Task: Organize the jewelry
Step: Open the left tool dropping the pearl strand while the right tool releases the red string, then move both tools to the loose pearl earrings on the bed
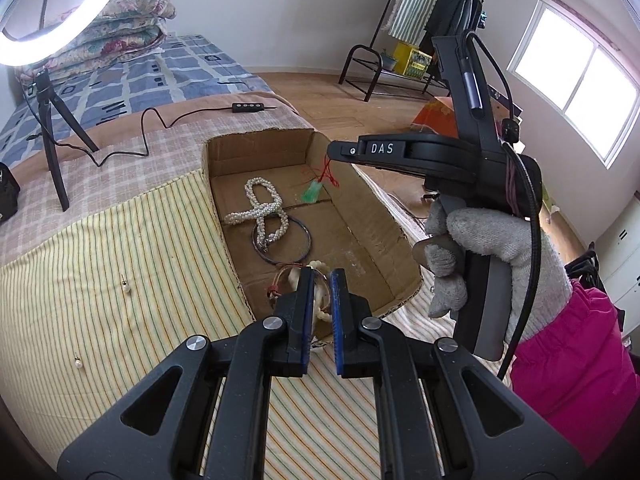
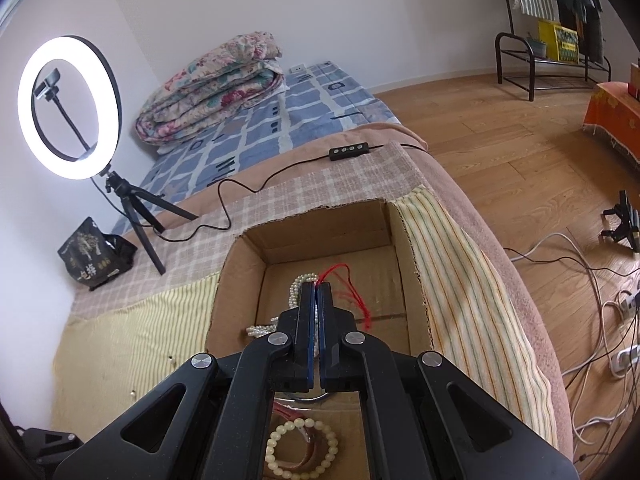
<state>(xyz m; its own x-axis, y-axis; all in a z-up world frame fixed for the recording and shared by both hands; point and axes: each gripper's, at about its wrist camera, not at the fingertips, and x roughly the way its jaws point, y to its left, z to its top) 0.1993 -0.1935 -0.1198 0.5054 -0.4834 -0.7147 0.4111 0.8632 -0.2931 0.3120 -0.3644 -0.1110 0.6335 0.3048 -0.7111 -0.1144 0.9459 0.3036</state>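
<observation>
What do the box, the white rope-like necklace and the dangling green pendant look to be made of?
Box: plain brown corrugated cardboard, matte, with ragged cut edges showing fluting. White necklace: many small glossy beads that look like pearls, real or imitation unclear. Green pendant: translucent green, jade or glass by its look, hanging on red cord.

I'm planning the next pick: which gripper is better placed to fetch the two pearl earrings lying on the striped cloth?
Left. The left gripper is open and nearer the pearl earrings on the striped cloth; the right gripper is shut on the red cord over the box.

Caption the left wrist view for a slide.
Right gripper dangles a green pendant over a cardboard box of jewelry.
</observation>
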